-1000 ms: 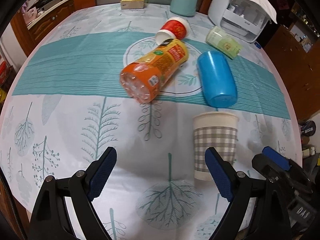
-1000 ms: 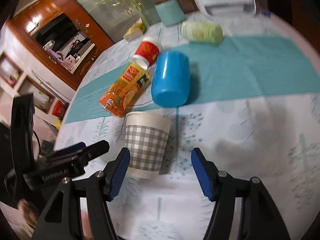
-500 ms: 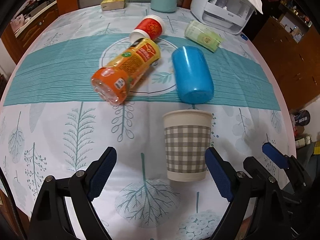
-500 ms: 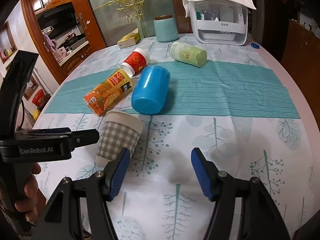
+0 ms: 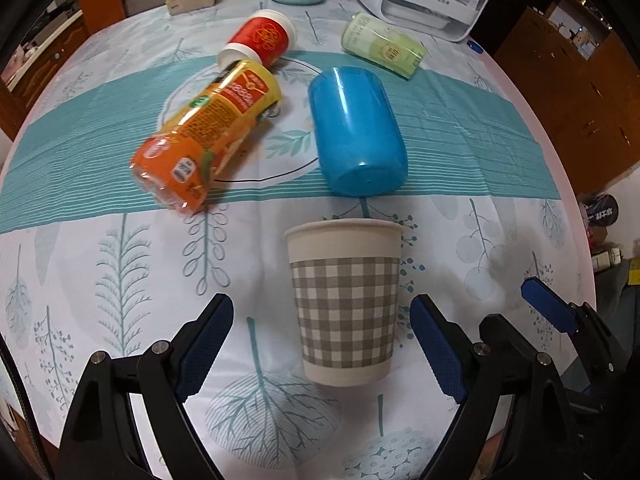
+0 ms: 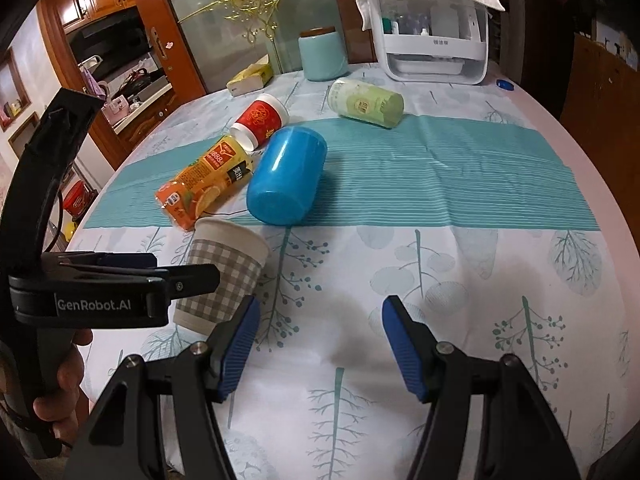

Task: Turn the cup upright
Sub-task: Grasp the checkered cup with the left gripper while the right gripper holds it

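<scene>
bare cloth (image 6: 460, 280) right of checked cup (image 5: 344, 300) | blue cup (image 5: 356, 136), juice bottle (image 5: 208, 136) crowd behind, possibly touching

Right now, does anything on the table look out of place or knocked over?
Yes. The blue cup, orange bottle, red cup and green cup all lie on their sides. Only the checked paper cup stands upright, between the open left jaws. Nothing looks spilled.
</scene>
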`<state>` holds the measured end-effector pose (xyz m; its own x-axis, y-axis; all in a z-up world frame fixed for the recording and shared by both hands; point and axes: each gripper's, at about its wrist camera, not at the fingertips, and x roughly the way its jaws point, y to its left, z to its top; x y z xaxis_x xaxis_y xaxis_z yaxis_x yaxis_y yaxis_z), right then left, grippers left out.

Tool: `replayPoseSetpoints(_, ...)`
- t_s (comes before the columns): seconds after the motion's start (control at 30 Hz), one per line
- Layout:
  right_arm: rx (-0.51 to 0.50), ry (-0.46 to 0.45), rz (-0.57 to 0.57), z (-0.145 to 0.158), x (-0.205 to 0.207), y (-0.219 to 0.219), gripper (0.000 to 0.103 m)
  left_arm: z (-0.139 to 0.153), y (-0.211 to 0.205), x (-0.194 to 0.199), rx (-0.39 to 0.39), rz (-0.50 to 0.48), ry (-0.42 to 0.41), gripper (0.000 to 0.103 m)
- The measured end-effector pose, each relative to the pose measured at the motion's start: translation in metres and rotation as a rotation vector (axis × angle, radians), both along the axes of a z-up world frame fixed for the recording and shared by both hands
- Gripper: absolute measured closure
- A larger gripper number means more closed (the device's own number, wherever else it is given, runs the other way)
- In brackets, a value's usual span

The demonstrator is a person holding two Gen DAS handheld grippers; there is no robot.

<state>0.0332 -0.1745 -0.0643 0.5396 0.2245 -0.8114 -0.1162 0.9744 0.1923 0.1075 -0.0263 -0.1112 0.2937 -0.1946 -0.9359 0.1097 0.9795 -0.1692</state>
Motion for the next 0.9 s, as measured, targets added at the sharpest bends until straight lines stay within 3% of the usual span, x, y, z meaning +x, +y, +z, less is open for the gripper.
replayPoseSetpoints(0.9,0.069,0.063,0.013,-0.020,0.012,-0.006,0.039,-0.027,-0.001,0.038,-0.104,-0.035,0.167,0.016)
